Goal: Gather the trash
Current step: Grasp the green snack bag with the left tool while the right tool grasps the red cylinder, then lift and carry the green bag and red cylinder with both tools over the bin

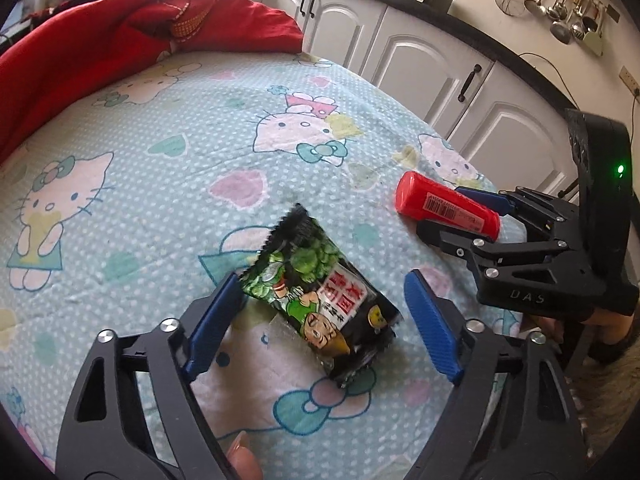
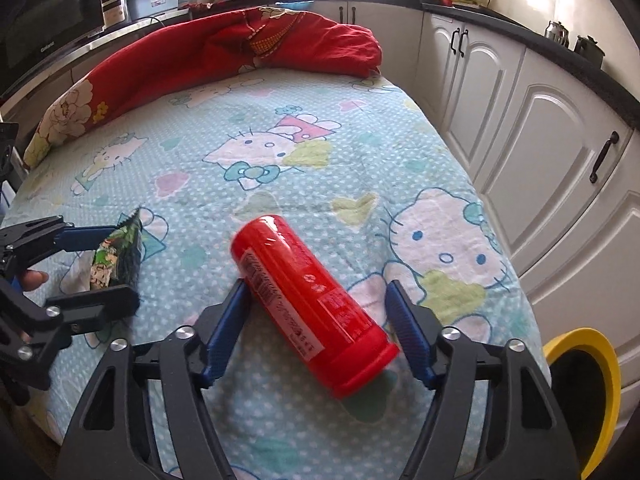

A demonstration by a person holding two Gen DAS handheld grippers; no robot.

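Near the bed's front edge, left gripper (image 1: 324, 320) straddles the snack packet (image 1: 320, 304) and right gripper (image 2: 316, 328) the red bottle (image 2: 312, 304) — jaws part-open, neither visibly clamped — so centre each, squeeze evenly, then lift.

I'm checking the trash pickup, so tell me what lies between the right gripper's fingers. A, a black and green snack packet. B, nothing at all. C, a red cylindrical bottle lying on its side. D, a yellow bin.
C: the right wrist view shows the red bottle lying on its side on the bedsheet, between the right gripper's open blue fingers.
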